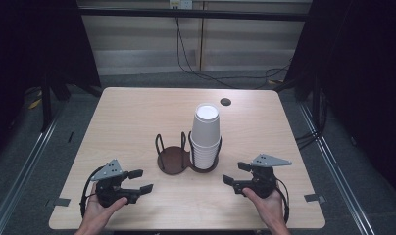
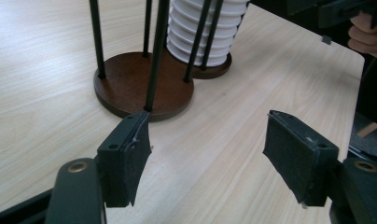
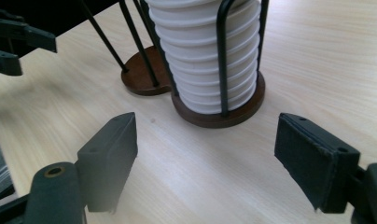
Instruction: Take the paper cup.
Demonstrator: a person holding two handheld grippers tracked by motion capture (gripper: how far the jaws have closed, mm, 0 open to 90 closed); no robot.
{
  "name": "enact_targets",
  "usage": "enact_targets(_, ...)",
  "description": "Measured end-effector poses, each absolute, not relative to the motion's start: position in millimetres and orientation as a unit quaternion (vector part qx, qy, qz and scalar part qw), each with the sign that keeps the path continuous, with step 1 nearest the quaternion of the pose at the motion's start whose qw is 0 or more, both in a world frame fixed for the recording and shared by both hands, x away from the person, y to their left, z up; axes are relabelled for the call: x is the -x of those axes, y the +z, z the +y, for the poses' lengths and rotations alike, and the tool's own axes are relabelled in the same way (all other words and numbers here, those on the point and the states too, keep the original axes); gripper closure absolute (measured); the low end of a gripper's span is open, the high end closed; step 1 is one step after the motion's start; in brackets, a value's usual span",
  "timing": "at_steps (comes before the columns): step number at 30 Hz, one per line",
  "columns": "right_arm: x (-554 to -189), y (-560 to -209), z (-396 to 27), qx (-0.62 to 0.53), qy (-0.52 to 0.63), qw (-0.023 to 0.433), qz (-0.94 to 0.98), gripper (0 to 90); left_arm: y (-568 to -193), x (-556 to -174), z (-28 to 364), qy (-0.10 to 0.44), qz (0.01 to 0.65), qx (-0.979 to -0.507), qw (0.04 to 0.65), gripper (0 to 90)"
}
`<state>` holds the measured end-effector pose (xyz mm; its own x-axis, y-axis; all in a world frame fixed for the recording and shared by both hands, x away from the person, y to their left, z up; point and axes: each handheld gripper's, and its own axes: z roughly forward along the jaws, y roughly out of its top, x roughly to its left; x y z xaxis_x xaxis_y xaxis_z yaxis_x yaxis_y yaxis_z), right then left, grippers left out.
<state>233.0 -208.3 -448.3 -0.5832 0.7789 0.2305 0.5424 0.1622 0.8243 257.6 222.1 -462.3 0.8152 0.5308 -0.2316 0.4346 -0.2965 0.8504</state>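
**benchwatcher:** So where's this one at? Both grippers look parked near the person's edge of the table.

**cupstack_fan:** Yeah, looks like the very start of an approach. The left gripper has its jaws standing apart with nothing between them, and the right gripper is the same, spread wide and empty. Neither is touching anything.

**benchwatcher:** And the cups?

**cupstack_fan:** The stack of white paper cups sits in the right-hand wire holder, ahead of the right gripper and a bit toward its inner side. In the right gripper view the stack is dead ahead, just past the jaw tips. The empty holder touches it on the left, straight ahead of the left gripper; in the left gripper view its brown base is right beyond the left jaw.

**benchwatcher:** Next move?

**cupstack_fan:** My guess is the right one goes up and forward to pinch the top cup, above the wire loops. It'll need a light squeeze so only one cup lifts off, maybe with the left steadying the holder.
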Motion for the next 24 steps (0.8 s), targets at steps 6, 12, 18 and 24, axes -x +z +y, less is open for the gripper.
enact_targets(6, -236, -451, -206, -0.438, 0.471, 0.111, 0.757, 20.8, -463, -261, 226, 0.038, 0.299, -0.799, 0.52, 15.8)
enact_targets(12, -239, -447, -205, -0.433, 0.476, 0.104, 0.758, 20.9, -463, -260, 231, 0.018, 0.292, -0.8, 0.523, 16.3)
enact_targets(18, -238, -440, -201, -0.421, 0.478, 0.103, 0.764, 22.4, -461, -257, 239, 0.026, 0.306, -0.792, 0.527, 16.0)
enact_targets(24, -243, -426, -196, -0.408, 0.484, 0.113, 0.766, 22.5, -463, -258, 236, 0.031, 0.303, -0.8, 0.517, 16.0)
